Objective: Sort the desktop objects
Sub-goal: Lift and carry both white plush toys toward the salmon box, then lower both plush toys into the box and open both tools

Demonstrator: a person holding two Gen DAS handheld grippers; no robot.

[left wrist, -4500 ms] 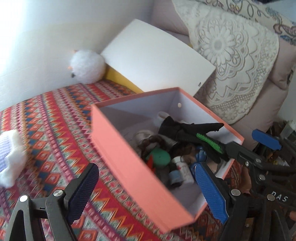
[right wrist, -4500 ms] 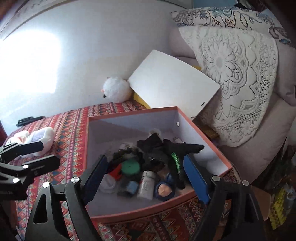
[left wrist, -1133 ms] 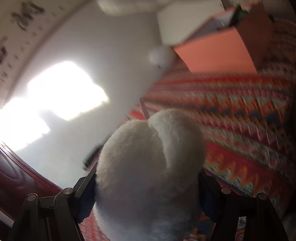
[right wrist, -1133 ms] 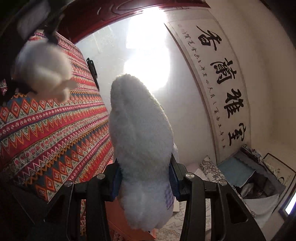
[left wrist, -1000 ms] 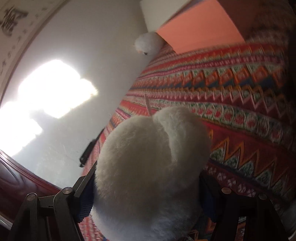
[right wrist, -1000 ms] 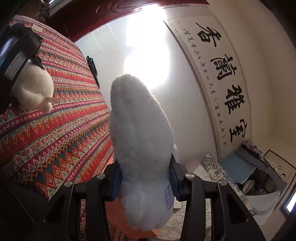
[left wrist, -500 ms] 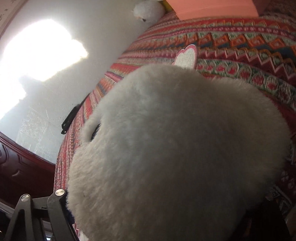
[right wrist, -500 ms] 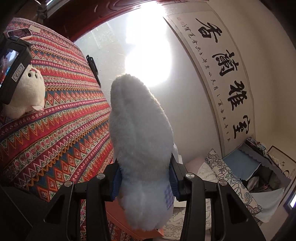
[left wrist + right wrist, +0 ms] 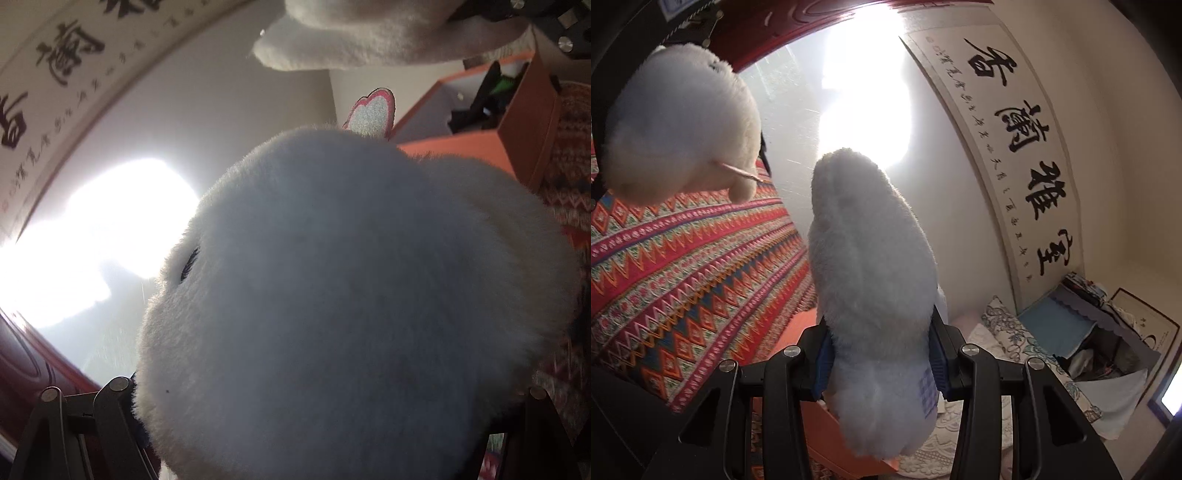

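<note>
A round white plush toy [image 9: 351, 295] with a stitched eye and a pink-edged patch [image 9: 371, 114] fills the left wrist view. My left gripper [image 9: 325, 417] is shut on it, and its pads are hidden behind the fur. My right gripper [image 9: 881, 354] is shut on a long white plush toy [image 9: 871, 280], its blue pads [image 9: 824, 354] pressing both sides. That long plush [image 9: 369, 33] hangs above the round one in the left wrist view. The round plush [image 9: 679, 125] floats at upper left in the right wrist view, off the cloth. An orange box [image 9: 517, 147] holding dark items stands at right.
A red zigzag-patterned cloth [image 9: 683, 258] covers the surface. The orange box's edge [image 9: 798, 332] lies just under the right gripper. A calligraphy scroll [image 9: 1015, 140] hangs on the wall, and a lace cushion [image 9: 1004, 332] sits at lower right. Bright glare [image 9: 864, 103] washes out the wall.
The left gripper has lifted the round plush off the cloth and tilted toward the box; it now sits higher and nearer in the right view. The right gripper still holds the long plush.
</note>
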